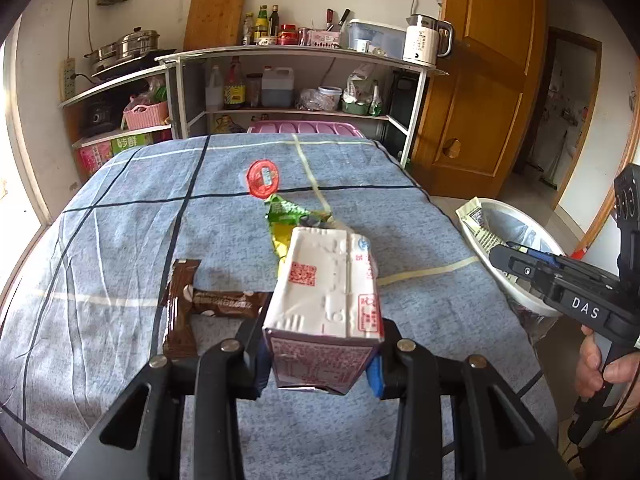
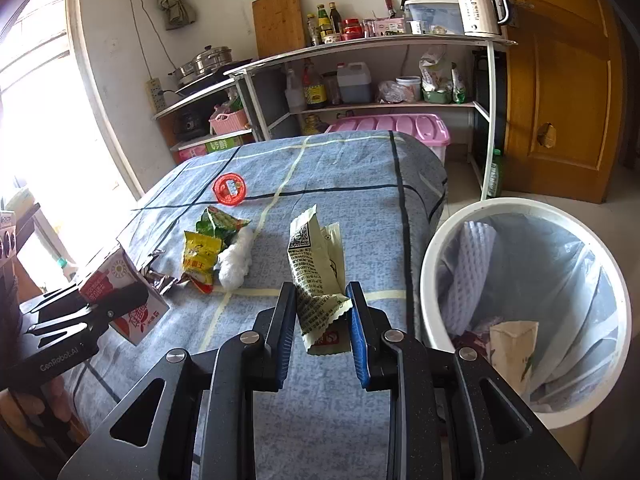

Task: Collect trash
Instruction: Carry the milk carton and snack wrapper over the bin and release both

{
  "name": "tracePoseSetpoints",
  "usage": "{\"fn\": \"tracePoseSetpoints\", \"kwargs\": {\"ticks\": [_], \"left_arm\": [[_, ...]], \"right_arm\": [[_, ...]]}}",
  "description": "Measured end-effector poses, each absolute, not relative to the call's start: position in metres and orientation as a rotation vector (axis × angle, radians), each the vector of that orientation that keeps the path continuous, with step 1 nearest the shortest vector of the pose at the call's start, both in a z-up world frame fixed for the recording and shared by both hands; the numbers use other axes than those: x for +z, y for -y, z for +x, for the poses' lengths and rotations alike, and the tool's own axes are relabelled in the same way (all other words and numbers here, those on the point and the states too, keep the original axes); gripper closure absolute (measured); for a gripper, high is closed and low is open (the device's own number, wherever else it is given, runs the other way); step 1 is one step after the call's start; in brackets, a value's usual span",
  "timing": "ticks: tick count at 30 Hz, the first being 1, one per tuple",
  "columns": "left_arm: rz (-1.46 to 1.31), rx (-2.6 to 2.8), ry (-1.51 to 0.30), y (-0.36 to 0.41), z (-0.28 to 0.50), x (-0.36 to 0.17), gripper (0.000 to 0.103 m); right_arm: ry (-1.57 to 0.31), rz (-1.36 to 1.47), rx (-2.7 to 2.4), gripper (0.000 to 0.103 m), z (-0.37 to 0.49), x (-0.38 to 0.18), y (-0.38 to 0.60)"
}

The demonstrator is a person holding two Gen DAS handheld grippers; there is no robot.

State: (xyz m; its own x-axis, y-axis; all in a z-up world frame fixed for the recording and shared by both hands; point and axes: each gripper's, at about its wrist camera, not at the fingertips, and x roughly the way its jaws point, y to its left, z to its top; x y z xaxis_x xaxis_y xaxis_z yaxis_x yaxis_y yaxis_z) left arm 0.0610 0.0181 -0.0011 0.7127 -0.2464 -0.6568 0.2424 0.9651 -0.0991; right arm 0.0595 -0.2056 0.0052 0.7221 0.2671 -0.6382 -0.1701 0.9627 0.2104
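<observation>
1. Behind everything, a kitchen wall is seen with metal shelving carrying bottles, a kettle and a steamer pot; a wooden door stands to the right.
2. Nearer, a desk covered by a blue checked cloth is shown, with the trash scattered across it.
3. Just beside the desk's right edge, a white bin lined with a clear bag is placed on the floor; a white foam sleeve and a torn carton piece are seen inside it only in the right wrist view.
4. A white and red milk carton is gripped between the jaws of the left gripper, with the pads pressed on its sides above the cloth.
5. A pale green printed wrapper is clamped by the jaws of the right gripper, over the desk's right part and near the bin.
6. A brown snack wrapper lies flat just left of the carton; it is shown clearly only in the left wrist view.
7. Beyond the carton, green and yellow wrappers and a white foam wad are heaped together; the wad is hidden by the carton in the left wrist view.
8. Farther back, a red round lid rests alone on the cloth.
</observation>
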Motion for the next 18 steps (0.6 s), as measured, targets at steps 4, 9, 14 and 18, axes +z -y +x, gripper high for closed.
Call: {"fn": "tracePoseSetpoints", "kwargs": {"ticks": [4, 9, 14, 18], "left_arm": [[0.005, -0.319, -0.701, 0.004, 0.065, 0.012, 0.064], [0.009, -0.391, -0.7, 0.038, 0.076, 0.021, 0.064], [0.02, -0.481, -0.709, 0.08, 0.087, 0.025, 0.064], [0.039, -0.543, -0.722, 0.115, 0.096, 0.026, 0.064]], "right_arm": [[-0.708, 0.157, 0.21, 0.077, 0.057, 0.011, 0.226], [-0.689, 0.171, 0.154, 0.077, 0.054, 0.019, 0.257], [-0.674, 0.18, 0.087, 0.077, 0.048, 0.025, 0.29], [-0.675, 0.192, 0.028, 0.077, 0.044, 0.025, 0.32]]}}
